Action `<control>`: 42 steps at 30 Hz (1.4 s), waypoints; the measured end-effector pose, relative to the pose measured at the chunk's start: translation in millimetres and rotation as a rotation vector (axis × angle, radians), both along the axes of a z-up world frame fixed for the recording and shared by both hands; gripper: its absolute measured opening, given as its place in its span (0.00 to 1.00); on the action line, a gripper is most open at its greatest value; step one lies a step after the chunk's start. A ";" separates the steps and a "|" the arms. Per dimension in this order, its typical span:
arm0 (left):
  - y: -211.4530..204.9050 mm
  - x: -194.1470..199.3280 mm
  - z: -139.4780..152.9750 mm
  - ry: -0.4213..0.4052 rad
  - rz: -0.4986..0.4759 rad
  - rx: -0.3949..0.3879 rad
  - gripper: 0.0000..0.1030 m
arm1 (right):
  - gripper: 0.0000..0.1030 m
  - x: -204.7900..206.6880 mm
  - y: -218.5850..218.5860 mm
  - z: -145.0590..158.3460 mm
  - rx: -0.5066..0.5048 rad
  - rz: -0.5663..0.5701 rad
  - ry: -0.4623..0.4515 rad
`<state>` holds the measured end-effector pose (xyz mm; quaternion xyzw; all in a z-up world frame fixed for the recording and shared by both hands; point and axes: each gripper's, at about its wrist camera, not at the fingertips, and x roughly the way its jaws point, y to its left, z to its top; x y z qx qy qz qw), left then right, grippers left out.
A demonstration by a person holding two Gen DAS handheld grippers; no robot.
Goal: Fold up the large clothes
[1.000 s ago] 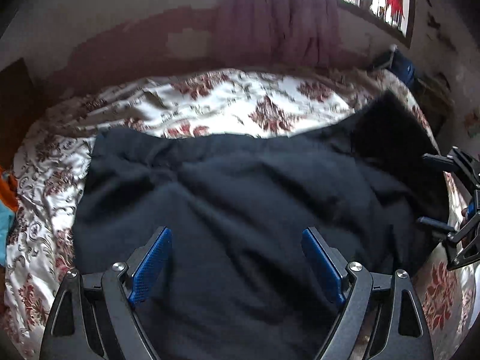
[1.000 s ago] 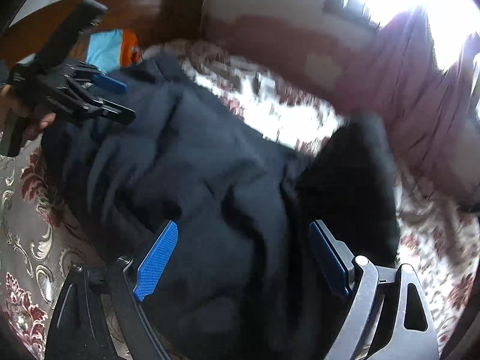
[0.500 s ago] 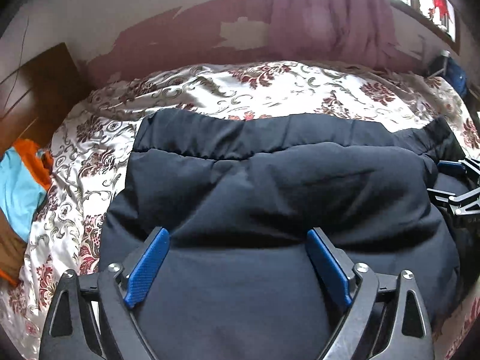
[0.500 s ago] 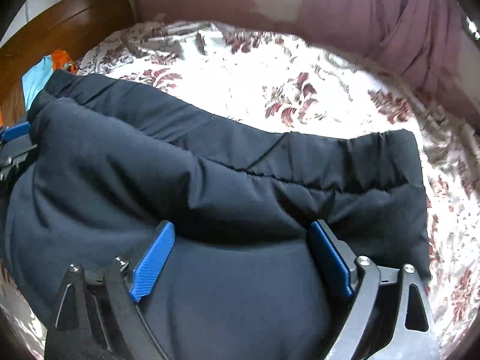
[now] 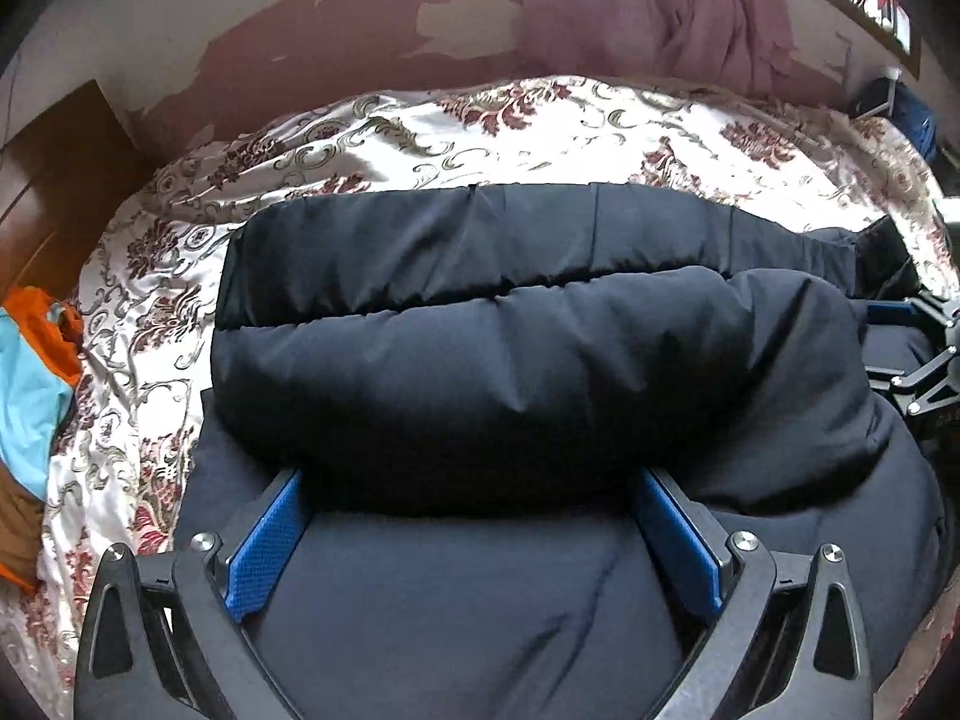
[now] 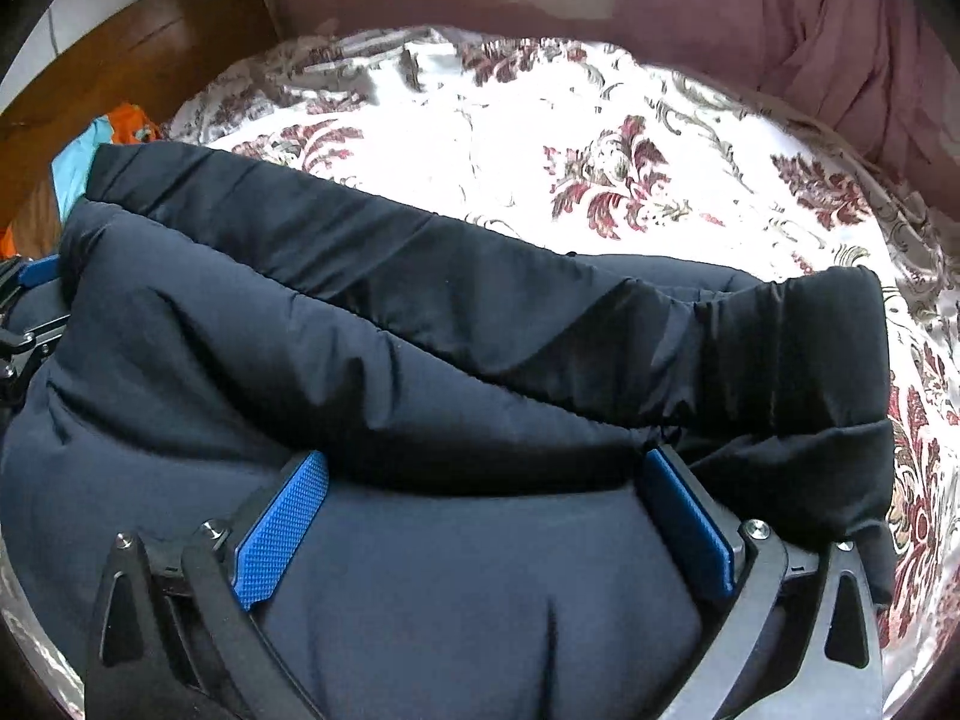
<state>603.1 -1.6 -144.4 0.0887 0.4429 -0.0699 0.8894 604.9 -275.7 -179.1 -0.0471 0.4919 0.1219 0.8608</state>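
Observation:
A large dark navy padded jacket [image 5: 510, 348] lies folded on the bed, its thick upper layer [image 6: 360, 360] bulging over the lower one. My left gripper [image 5: 468, 498] sits low over the near-left part with its jaws opening. The folded edge rests across its blue fingertips [image 5: 270, 534], which do not press on it. My right gripper [image 6: 486, 474] hovers over the near-right part, its jaws opening too, with the same fold draped between its pads [image 6: 282, 534]. Each gripper shows at the edge of the other's view: the right gripper [image 5: 924, 354] and the left gripper [image 6: 24, 312].
The bed carries a white sheet with a dark red floral print [image 5: 420, 138], bare beyond the jacket. Orange and cyan clothes [image 5: 30, 372] lie at the left by a brown wooden headboard [image 6: 150, 60]. A pink curtain [image 5: 660, 6] hangs on the peeling wall behind.
The jacket's near part has been laid over into a thick fold. Both grippers have sunk closer to the cloth, their jaws have widened, and the right one has rolled level.

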 end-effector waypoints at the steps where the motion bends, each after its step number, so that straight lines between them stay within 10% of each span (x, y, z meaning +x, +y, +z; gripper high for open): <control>1: 1.7 -1.9 -0.2 -0.005 -0.003 -0.014 1.00 | 0.99 -4.6 -0.2 1.2 0.004 0.000 -0.021; 32: 11.3 -19.5 -3.4 -0.094 -0.019 -0.086 1.00 | 0.99 -25.7 1.9 5.1 -0.047 -0.020 -0.151; 42: 8.2 -42.0 -7.9 -0.211 -0.021 -0.072 1.00 | 0.99 -68.2 44.1 11.6 -0.407 -0.061 -0.400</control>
